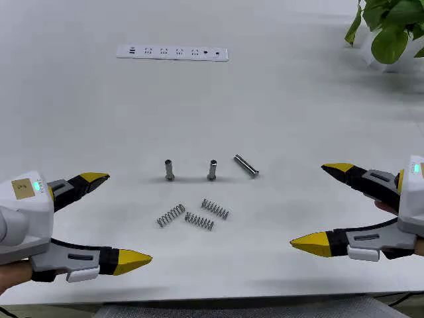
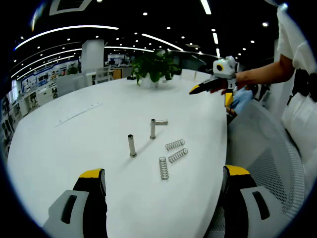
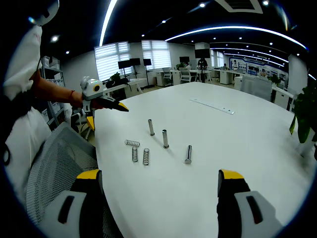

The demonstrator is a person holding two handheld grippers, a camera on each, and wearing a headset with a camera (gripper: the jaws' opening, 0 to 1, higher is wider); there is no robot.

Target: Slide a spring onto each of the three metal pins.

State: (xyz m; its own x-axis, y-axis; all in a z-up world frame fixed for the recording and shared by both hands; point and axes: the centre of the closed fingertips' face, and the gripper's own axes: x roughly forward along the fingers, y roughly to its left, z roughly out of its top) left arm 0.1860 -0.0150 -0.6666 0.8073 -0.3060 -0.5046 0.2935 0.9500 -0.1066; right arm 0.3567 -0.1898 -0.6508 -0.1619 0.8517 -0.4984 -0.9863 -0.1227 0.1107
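Two metal pins stand upright on the white table, one on the left (image 1: 169, 169) (image 2: 131, 145) (image 3: 151, 127) and one in the middle (image 1: 212, 169) (image 2: 152, 128) (image 3: 165, 139). A third pin (image 1: 246, 165) (image 2: 161, 121) (image 3: 188, 154) lies on its side to their right. Three springs lie loose just in front of the pins: left (image 1: 170, 214), middle (image 1: 199, 221), right (image 1: 214, 209). My left gripper (image 1: 122, 218) (image 2: 163, 186) is open at the near left, nothing between its fingers. My right gripper (image 1: 317, 207) (image 3: 161, 186) is open at the near right, also holding nothing.
A white power strip (image 1: 172, 52) lies flat at the back of the table. A green potted plant (image 1: 387, 26) stands at the back right corner. The near table edge runs just below both grippers, with a mesh chair (image 3: 52, 168) beside it.
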